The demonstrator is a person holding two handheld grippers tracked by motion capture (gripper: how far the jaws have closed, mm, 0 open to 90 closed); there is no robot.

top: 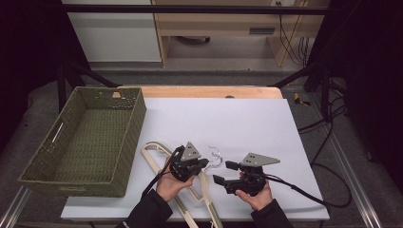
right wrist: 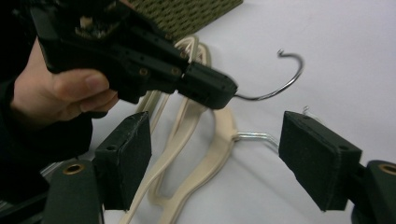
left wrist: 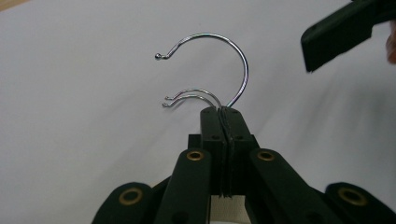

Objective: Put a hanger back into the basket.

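Observation:
Several cream hangers (top: 159, 154) with metal hooks lie stacked on the white table cover near the front. My left gripper (top: 204, 164) is shut on the wire hook (left wrist: 236, 51) of the top hanger, pinching it just below the curve. Two more hooks (left wrist: 194, 94) show beneath it on the table. My right gripper (top: 225, 172) stands open just right of the left one, pointing toward it. In the right gripper view its pads (right wrist: 317, 158) are wide apart, with the neck of a lying hanger (right wrist: 219, 140) below the gap and untouched, and the held hook (right wrist: 285, 86) above.
A green woven basket (top: 47, 171) stands at the table's left, close to the hangers; its corner (right wrist: 187, 11) lies behind the left hand. The white cover (top: 247, 118) stretches toward the back and right. Cables trail off the right front edge (top: 309, 192).

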